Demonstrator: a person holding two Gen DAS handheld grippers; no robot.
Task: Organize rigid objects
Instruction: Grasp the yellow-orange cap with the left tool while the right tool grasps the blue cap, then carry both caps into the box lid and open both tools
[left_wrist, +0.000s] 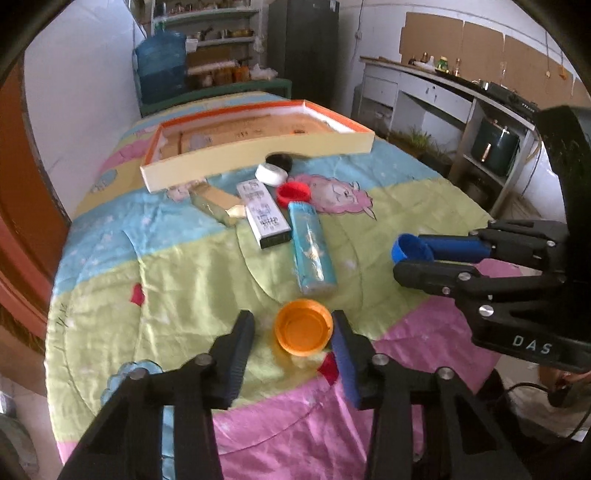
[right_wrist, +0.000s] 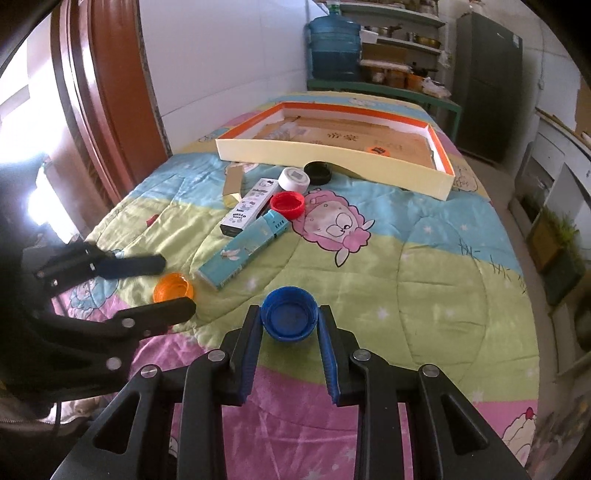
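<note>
An orange cap (left_wrist: 303, 326) lies open side up on the quilt, between the fingers of my left gripper (left_wrist: 291, 325). The right pad is at the cap's rim and a gap shows on the left side, so the gripper is open. My right gripper (right_wrist: 290, 317) is shut on a blue cap (right_wrist: 290, 314), and the blue cap (left_wrist: 410, 249) also shows at the right of the left wrist view. Farther back lie a teal box (left_wrist: 312, 251), a white printed box (left_wrist: 266, 214), a tan box (left_wrist: 216, 203), and red (left_wrist: 293, 194), white (left_wrist: 271, 173) and black (left_wrist: 279, 159) caps.
A wide shallow cardboard box (left_wrist: 258, 147) with an orange rim lies open at the back of the quilt-covered bed (left_wrist: 166, 277). A brown door (right_wrist: 110, 92) stands at the left, and shelves with a water jug (right_wrist: 334, 44) stand behind. A white counter (left_wrist: 424, 88) runs along the right.
</note>
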